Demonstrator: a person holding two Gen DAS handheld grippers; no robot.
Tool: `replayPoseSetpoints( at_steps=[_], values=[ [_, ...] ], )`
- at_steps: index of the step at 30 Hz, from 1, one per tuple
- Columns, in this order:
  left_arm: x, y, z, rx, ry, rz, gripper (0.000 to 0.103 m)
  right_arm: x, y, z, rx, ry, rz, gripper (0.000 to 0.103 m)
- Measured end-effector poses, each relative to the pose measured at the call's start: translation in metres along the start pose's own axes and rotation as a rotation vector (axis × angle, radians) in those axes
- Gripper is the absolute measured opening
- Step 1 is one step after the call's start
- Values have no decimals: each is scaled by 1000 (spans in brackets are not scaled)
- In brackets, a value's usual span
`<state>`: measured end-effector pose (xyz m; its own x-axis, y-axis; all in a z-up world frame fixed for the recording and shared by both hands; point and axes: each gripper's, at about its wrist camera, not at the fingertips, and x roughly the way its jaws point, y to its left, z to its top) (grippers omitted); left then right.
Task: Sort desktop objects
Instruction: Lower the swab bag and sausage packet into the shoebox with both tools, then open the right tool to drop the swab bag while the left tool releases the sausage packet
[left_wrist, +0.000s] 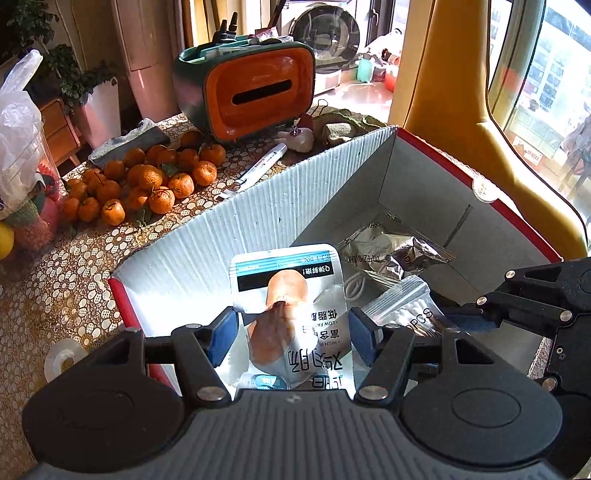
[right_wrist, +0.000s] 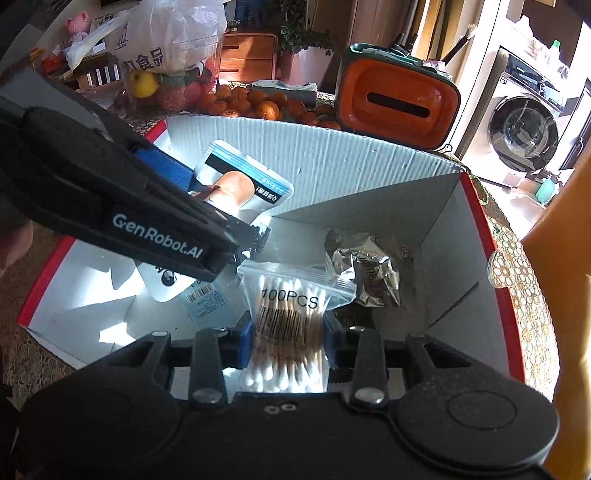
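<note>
my left gripper (left_wrist: 291, 325) hangs over the open cardboard box (left_wrist: 207, 236), its blue pads (left_wrist: 225, 334) set against both edges of a white snack pouch (left_wrist: 291, 295) printed with a picture of chicken breast. the pouch stands upright between the fingers, its top above the box's inner wall; seen from the right wrist, the same pouch (right_wrist: 243, 184) sticks up past the left gripper's dark body (right_wrist: 122, 206).

my right gripper (right_wrist: 288, 332) holds a clear zip bag of cotton swabs (right_wrist: 288, 306) marked "100pcs", the pads pressing on both sides of the bundle, with the white swab tips toward the camera. from the left wrist that bag (left_wrist: 402, 310) sits just right of the snack pouch, the right gripper's black linkage (left_wrist: 532, 299) beside it.

both held items are above the inside of the box. on the box floor lies a crumpled silver foil packet (right_wrist: 365, 269), toward the far right corner, and a flat white packet with a barcode label (right_wrist: 203, 299) rests under the left gripper.

the box sits on a table with a patterned lace-like cover (left_wrist: 74, 266). beyond the far wall there is a pile of mandarins (left_wrist: 147, 181), a white marker pen (left_wrist: 255, 170) and an orange and green tissue box holder (left_wrist: 255, 92). a roll of clear tape (left_wrist: 64, 358) lies left of the box.
</note>
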<state>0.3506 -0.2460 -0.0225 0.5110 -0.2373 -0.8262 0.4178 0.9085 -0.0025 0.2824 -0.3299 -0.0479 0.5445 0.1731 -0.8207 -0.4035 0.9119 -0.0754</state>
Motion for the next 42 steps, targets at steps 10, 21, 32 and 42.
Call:
replayPoseSetpoints(
  at_steps=[10, 21, 32, 42],
  values=[
    [21, -4, -2, 23, 65, -10, 65, 4, -3, 0, 7, 40, 39, 40],
    [36, -4, -2, -13, 127, -36, 66, -21, -13, -5, 18, -23, 38, 64],
    [26, -2, 0, -52, 120, -61, 69, -34, -13, -9, 53, -62, 63, 70],
    [-18, -1, -6, -74, 43, -63, 79, -63, -3, -13, 64, -105, 60, 71]
  ],
)
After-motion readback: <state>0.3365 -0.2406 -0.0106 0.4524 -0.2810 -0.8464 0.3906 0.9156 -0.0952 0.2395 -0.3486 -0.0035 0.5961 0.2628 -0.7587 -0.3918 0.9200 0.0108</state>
